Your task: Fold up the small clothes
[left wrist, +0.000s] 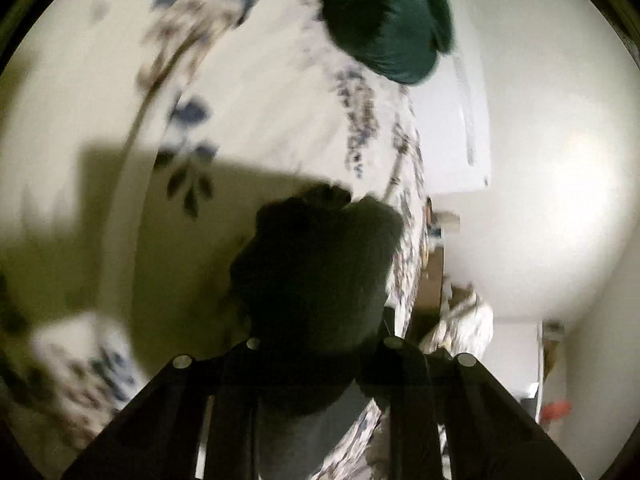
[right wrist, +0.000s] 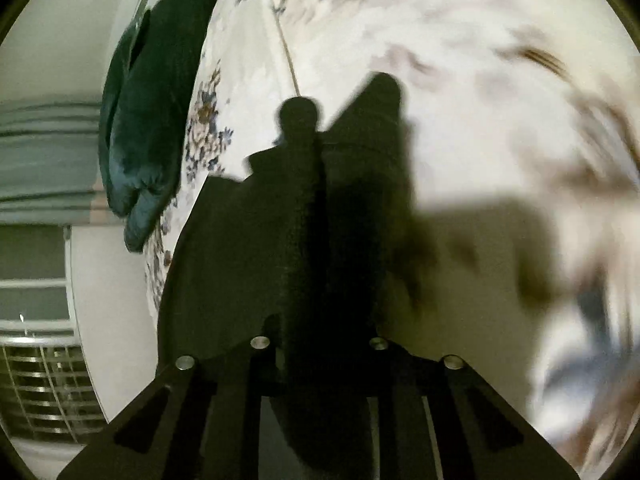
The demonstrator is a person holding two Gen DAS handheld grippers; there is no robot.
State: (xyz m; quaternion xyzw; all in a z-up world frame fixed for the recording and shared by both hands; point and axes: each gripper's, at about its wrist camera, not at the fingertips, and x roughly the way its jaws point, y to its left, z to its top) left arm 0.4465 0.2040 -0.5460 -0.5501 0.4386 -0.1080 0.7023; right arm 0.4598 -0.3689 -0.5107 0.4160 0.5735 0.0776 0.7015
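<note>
1. Left gripper (left wrist: 316, 344): pinching a small dark knitted garment (left wrist: 320, 264), which bunches up in front of the fingers and hides the tips.
2. Right gripper (right wrist: 320, 340): pressed together on the same dark cloth (right wrist: 248, 264), which spreads wide and taut to one side of the jaws, above the floral white bedsheet (right wrist: 460, 80).
3. Garment's place: held by both grippers over the bedsheet (left wrist: 260, 120), apparently lifted clear of it, with a hard shadow thrown on the sheet just beyond. Heavy motion blur; edges and shape of the piece not readable.
4. Dark green velvet cushion (left wrist: 392, 20) lying at the far edge of the bedsheet, well apart from the garment; same cushion (right wrist: 148, 128) in the right view.
5. Likely step: carrying or stretching the piece before laying it down. Best done by keeping both pinches firm, pulling evenly to remove slack, lowering flat onto the bedsheet short of the cushion, then folding one edge across.
</note>
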